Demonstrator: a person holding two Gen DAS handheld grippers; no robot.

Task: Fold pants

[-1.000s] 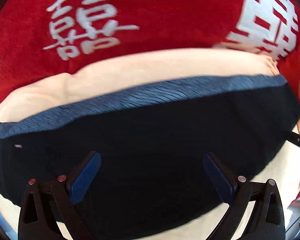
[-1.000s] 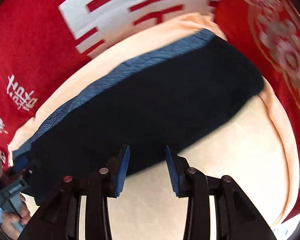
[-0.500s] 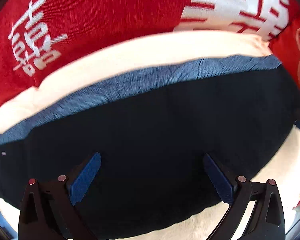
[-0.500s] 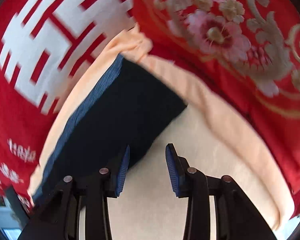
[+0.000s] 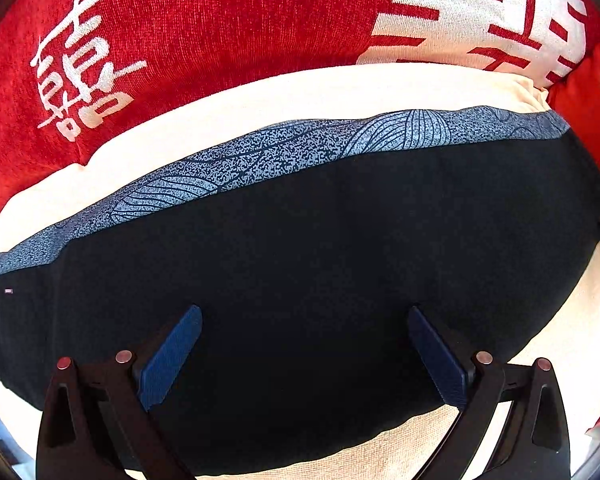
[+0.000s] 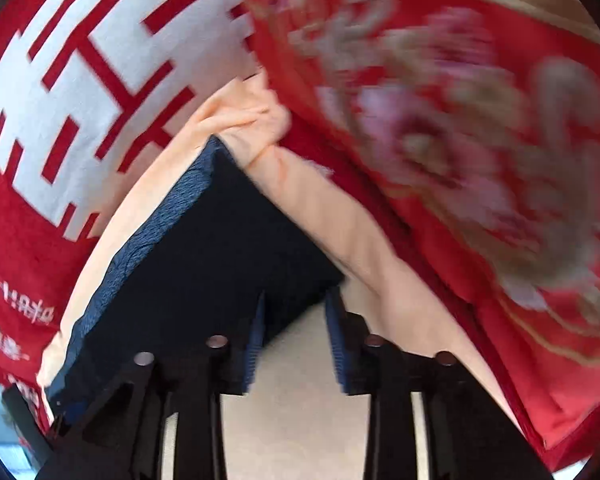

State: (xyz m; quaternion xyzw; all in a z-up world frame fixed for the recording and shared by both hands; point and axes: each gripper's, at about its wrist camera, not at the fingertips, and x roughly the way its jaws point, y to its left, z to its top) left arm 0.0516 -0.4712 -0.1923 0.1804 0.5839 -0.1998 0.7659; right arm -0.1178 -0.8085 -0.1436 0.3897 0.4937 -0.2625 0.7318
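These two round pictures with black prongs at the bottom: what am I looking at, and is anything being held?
Each picture comes from a fisheye camera mounted on a hand-held two-finger gripper, looking forward along its fingers. In the left wrist view, the left gripper hangs wide open over dark pants with a patterned grey-blue waistband. The pants lie flat on a peach towel spread over red bedding with white characters. In the right wrist view, which is blurred, the right gripper is partly open at the pants' corner, gripping nothing.
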